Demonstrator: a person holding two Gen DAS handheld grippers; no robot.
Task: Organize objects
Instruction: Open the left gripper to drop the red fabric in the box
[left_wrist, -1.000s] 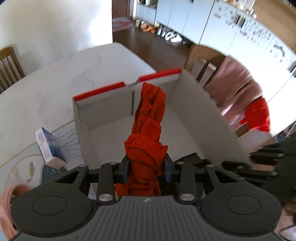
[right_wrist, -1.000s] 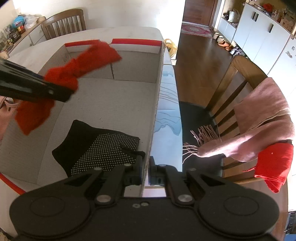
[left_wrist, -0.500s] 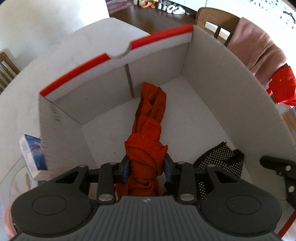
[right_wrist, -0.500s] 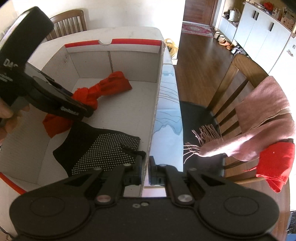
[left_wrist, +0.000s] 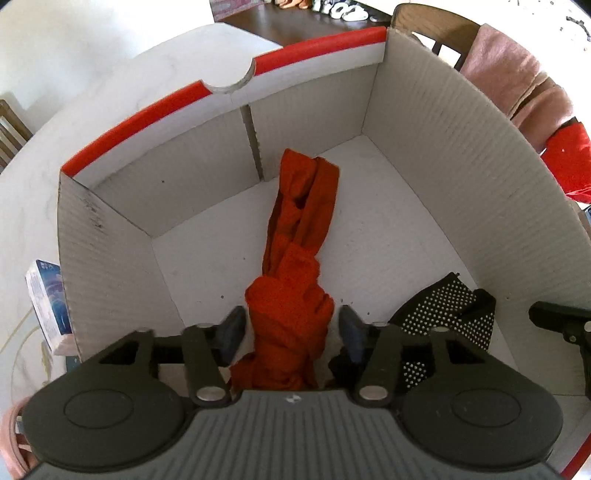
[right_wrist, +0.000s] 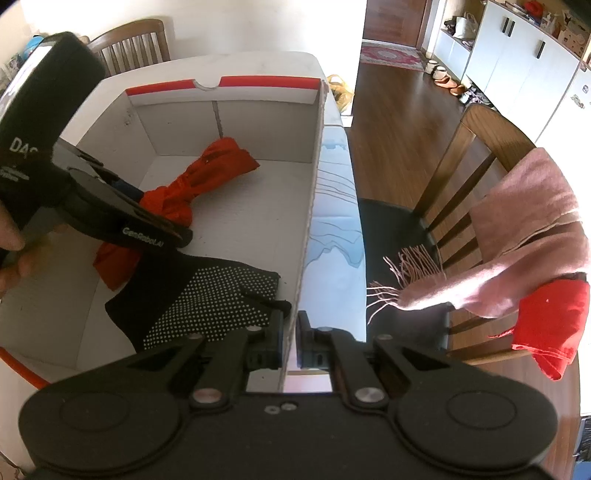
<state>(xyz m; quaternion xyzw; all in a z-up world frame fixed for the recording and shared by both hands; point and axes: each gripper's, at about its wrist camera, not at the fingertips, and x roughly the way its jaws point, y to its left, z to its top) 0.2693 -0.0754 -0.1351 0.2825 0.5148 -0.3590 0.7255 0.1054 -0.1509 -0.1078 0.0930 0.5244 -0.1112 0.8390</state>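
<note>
The left gripper (left_wrist: 290, 326) is inside the cardboard box (left_wrist: 443, 155), its jaws opening; the pads stand clear on either side of the orange-red cloth (left_wrist: 295, 266), which lies released on the box floor beside a black dotted glove (right_wrist: 207, 295). The right gripper (right_wrist: 290, 332) is clenched on the box's side wall. The left gripper's side reads "GeoRoboLAI" as far as can be read; its handle shows "DAS". The box sits on the white bench (left_wrist: 110, 92).

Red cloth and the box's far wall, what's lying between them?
Nothing: in the left wrist view the red cloth stops just short of the far wall, with only bare box floor between.
</note>
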